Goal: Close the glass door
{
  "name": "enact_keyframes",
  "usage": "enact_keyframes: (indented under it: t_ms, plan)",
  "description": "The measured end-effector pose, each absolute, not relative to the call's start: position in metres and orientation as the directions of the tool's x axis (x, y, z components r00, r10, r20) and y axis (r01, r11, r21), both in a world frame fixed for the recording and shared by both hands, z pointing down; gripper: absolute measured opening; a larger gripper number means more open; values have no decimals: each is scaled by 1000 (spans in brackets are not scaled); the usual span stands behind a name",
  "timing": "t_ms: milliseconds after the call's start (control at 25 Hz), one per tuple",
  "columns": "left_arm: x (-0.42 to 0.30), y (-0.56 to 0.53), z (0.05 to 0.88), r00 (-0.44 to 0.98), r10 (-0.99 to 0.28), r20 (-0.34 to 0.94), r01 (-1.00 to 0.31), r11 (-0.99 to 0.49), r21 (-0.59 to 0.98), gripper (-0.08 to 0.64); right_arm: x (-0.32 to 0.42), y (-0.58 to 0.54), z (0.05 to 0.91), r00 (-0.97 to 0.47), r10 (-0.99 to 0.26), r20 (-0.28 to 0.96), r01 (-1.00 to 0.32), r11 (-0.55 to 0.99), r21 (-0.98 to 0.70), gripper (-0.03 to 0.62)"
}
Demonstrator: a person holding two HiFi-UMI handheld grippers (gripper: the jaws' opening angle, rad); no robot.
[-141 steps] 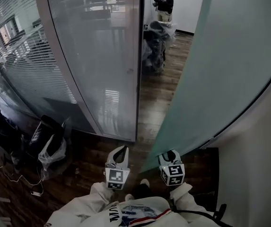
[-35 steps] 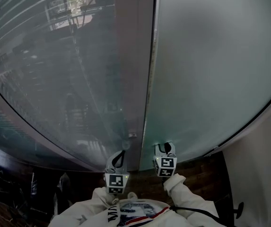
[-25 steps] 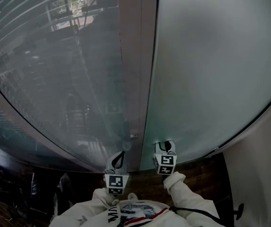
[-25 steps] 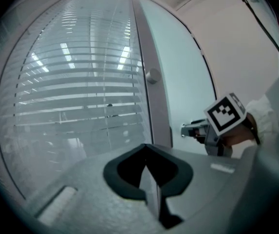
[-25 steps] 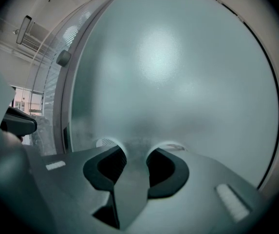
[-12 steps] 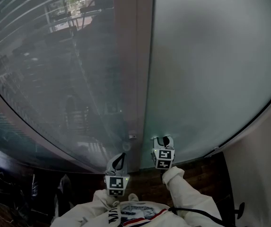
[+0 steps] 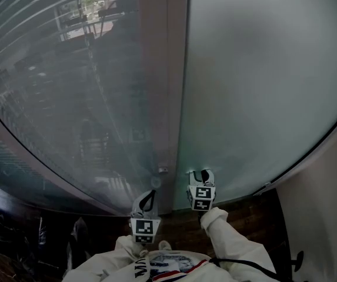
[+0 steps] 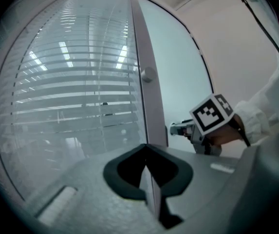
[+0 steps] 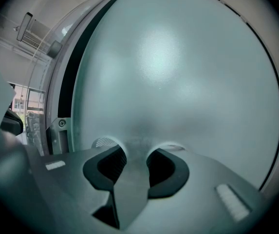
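Right of the grey door post [image 7: 165, 98], in the head view, the frosted glass door [image 7: 262, 87] is standing with its edge just beside that post. Left of the post, a glass panel with blinds [image 7: 62, 98] is filling the picture. We are holding the right gripper [image 7: 201, 174] low against the door, just right of the post. We are holding the left gripper [image 7: 149, 196] just left of the post's foot, nearer to us, over the dark wood floor [image 7: 177, 220]. A small round fitting [image 7: 163, 170] is sitting on the post between the two grippers.

Looking through the left gripper view, we are seeing its jaws clenched together with nothing between them, pointing at the post. The blinds are lying left of the post, and the right gripper with its marker cube [image 8: 212, 112] is reaching to the door right of it.

Looking through the right gripper view, we are seeing its jaws released, standing apart and empty, their tips right at the frosted pane. Left of the door's edge a narrow dark strip is running up beside the post, with a screwed bracket [image 9: 61, 125] low down.
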State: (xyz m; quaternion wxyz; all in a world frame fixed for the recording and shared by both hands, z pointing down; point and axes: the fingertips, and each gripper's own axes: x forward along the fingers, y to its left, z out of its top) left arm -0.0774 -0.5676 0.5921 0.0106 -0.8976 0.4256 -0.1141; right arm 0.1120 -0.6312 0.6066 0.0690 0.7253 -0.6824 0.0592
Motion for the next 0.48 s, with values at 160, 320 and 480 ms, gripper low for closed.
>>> enact_keyframes:
  t_ms: [160,320,480]
  plan:
    - [-79,-566,594,608,-768,199,-765,-635,-112,2,114,-632,608,64,-981,182,-998,-62,20,120]
    - [-85,-566,597,599,-774,206,-772,-626,-108,2,115,-632,608,77,-981,176,-997,-74,25,120]
    - [-88,-568,598,589,-781,208,-779,-617,-112,2,112,-632,604,77,-982,171,-997,-74,24,121]
